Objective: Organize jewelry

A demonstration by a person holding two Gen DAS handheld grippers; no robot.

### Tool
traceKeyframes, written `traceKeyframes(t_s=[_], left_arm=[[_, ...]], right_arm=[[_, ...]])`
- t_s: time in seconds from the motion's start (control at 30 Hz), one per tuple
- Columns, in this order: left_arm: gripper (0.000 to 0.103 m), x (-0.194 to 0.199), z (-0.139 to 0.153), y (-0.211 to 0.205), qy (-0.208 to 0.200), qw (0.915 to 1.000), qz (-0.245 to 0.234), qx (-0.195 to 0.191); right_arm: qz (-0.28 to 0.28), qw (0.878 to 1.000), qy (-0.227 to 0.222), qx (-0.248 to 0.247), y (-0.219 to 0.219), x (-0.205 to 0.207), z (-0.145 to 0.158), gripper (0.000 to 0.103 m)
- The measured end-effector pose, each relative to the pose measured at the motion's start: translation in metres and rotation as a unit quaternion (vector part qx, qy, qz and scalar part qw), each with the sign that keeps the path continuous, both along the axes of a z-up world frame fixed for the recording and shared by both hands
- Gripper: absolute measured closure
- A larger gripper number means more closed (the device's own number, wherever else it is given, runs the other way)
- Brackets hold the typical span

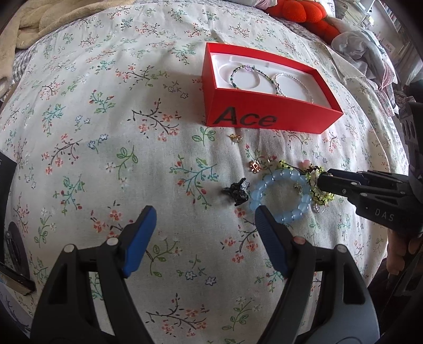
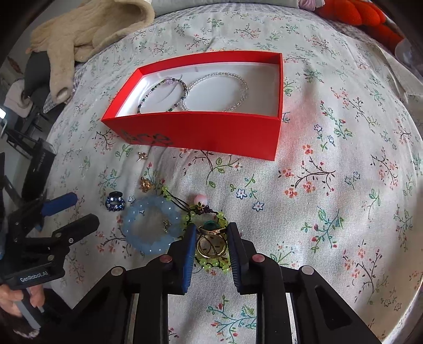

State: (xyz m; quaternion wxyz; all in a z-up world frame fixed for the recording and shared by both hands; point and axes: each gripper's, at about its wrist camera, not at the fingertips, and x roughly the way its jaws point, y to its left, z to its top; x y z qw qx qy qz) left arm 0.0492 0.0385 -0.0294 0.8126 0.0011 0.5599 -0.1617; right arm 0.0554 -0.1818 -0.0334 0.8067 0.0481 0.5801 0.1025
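Observation:
A red box (image 1: 264, 116) (image 2: 211, 132) lies open on the floral bedspread with a dark beaded bracelet (image 2: 164, 92) and a clear beaded bracelet (image 2: 219, 91) inside. In front of it lie a pale blue bead bracelet (image 1: 280, 195) (image 2: 150, 225), a yellow-green bead bracelet (image 2: 211, 262), a gold ring (image 2: 211, 244) with a green stone, a black hair claw (image 1: 236, 191) (image 2: 114, 203) and small gold charms. My right gripper (image 2: 211, 232) (image 1: 321, 180) is narrowed around the gold ring, pads touching it. My left gripper (image 1: 205, 230) (image 2: 76, 209) is open and empty beside the blue bracelet.
A beige towel (image 2: 87, 31) lies at the bed's far left edge. Orange plush (image 1: 298, 13) and crumpled clothes (image 1: 364, 50) lie at the far right. A pink bead (image 2: 200, 198) and a small gold flower charm (image 1: 234, 137) lie loose on the bedspread.

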Motion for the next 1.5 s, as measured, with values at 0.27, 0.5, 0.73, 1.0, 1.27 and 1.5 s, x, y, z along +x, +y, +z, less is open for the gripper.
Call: traceKeyframes(t_s=[0.27, 0.5, 0.73, 1.0, 1.27, 1.5], left_arm=[[0.047, 0.007, -0.001, -0.011, 0.016, 0.9993, 0.004, -0.033], [0.062, 0.015, -0.011, -0.035, 0.030, 0.9993, 0.005, -0.022], [0.076, 0.023, -0.019, -0.045, 0.034, 0.9989, 0.032, -0.002], [0.078, 0.019, -0.014, -0.051, 0.030, 0.9993, 0.021, -0.009], [0.078, 0.016, -0.010, -0.041, 0.028, 0.9993, 0.021, -0.012], [0.078, 0.019, -0.013, -0.043, 0.033, 0.9991, 0.025, -0.009]], right_arm=[[-0.014, 0.999, -0.016, 0.027, -0.020, -0.007, 0.019, 0.079], [-0.029, 0.999, -0.019, 0.037, -0.038, -0.011, 0.026, 0.079], [-0.029, 0.999, -0.008, 0.045, -0.042, -0.014, 0.021, 0.079], [-0.027, 0.997, 0.012, 0.077, -0.043, -0.009, 0.013, 0.076], [-0.015, 0.997, 0.004, 0.070, -0.037, -0.011, 0.020, 0.069], [-0.005, 0.999, 0.014, 0.030, -0.024, -0.007, 0.004, 0.069]])
